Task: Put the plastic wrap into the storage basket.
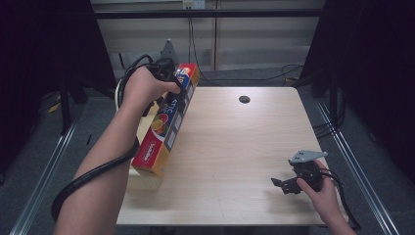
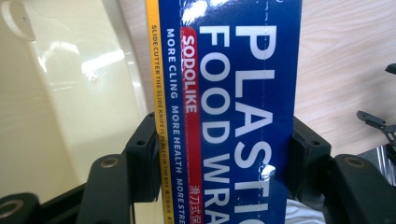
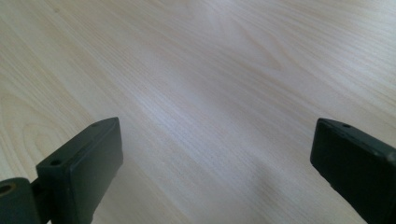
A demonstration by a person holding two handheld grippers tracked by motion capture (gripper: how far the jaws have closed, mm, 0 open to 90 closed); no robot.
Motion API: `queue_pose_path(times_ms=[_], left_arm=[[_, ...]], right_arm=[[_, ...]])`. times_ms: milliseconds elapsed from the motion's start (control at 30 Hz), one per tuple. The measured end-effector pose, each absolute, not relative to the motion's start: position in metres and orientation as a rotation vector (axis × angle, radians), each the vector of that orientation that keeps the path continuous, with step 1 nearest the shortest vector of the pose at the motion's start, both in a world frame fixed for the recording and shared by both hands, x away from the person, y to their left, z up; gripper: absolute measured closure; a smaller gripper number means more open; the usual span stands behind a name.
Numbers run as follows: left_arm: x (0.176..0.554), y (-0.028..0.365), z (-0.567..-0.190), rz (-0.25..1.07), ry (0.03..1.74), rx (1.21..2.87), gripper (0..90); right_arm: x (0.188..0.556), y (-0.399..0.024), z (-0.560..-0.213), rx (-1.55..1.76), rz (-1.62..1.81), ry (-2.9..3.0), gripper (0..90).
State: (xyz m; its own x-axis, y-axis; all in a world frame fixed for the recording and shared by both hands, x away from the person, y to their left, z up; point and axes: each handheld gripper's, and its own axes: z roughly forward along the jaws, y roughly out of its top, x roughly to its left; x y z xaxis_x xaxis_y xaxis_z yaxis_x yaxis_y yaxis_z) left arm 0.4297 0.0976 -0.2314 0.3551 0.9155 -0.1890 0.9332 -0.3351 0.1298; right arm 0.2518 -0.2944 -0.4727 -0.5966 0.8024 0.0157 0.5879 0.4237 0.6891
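Left gripper clamped on plastic food wrap box; I'd lift it level. Right gripper released, idle on bench.

Light wooden table, pale grain running across its top. Small dark round hole near its far edge. Cream-coloured tray or lid lying at the table's left side, glossy, with light glinting off it. Grey floor around the table, metal rails running along both sides. Black cables trailing across the floor behind the table and hanging down the back wall. Dark curtains closing off left and right. Socket plate at the top of the wall.
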Motion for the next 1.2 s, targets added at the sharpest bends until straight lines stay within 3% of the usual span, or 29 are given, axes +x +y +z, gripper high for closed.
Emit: queue_pose_path(times_ms=[1200], left_arm=[[0.425, 0.154, -0.223, -0.088, 1.786, 2.340, 40.8]], right_arm=[[0.252, -0.292, -0.474, 1.176, 0.945, 2.379, 2.7]])
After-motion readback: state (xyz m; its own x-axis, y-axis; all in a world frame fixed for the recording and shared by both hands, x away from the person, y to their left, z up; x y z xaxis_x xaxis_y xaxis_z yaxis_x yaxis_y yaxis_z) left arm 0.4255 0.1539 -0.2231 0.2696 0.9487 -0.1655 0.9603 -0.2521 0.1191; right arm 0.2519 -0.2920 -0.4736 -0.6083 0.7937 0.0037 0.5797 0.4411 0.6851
